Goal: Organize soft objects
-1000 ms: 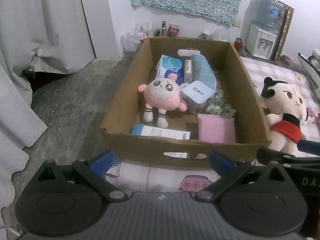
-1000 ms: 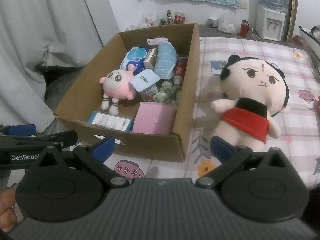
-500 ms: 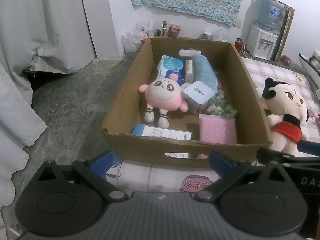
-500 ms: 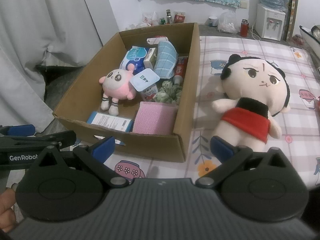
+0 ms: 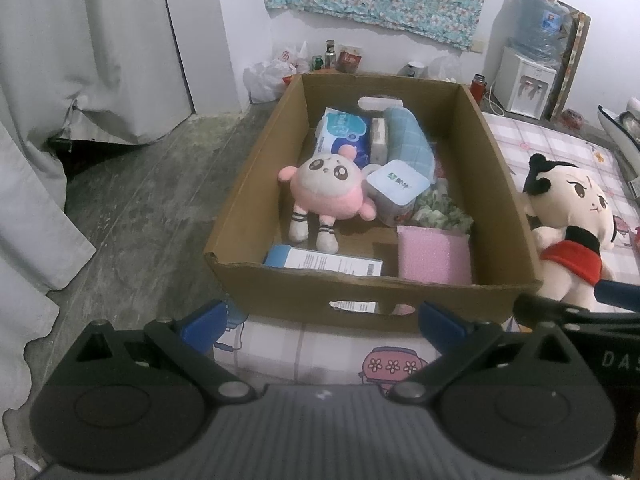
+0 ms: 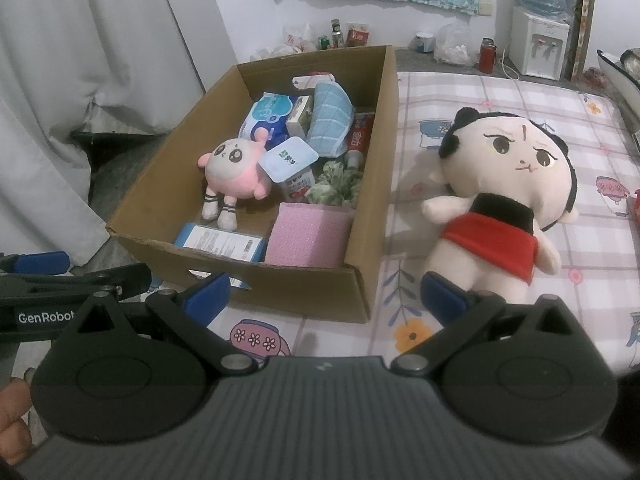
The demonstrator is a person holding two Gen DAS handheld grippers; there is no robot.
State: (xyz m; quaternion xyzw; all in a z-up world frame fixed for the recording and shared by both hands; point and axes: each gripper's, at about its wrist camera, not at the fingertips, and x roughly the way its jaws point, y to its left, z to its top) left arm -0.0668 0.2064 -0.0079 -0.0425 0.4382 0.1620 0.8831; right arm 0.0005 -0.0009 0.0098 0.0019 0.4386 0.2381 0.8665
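Note:
A brown cardboard box (image 5: 496,160) (image 6: 372,184) stands on a checked mat. Inside lie a pink plush toy (image 5: 326,196) (image 6: 236,176), a blue quilted cloth (image 5: 408,144) (image 6: 330,124), a pink foam pad (image 5: 434,260) (image 6: 308,238), green fabric (image 5: 440,210) (image 6: 338,186) and several packets. A big cream doll in a red skirt (image 6: 504,200) (image 5: 572,228) lies on the mat right of the box. My left gripper (image 5: 322,322) is open and empty, short of the box's near wall. My right gripper (image 6: 324,296) is open and empty too, near the box's front right corner.
The checked mat (image 6: 500,92) stretches right of the box. Grey concrete floor (image 5: 140,200) and white curtains (image 5: 80,52) lie to the left. A water dispenser (image 6: 540,40), bottles and bags (image 5: 272,76) line the far wall. A person's hand (image 6: 14,420) shows at the lower left.
Both grippers have drifted slightly; the box and doll sit a little lower and nearer in each view. Nothing was grasped or released.

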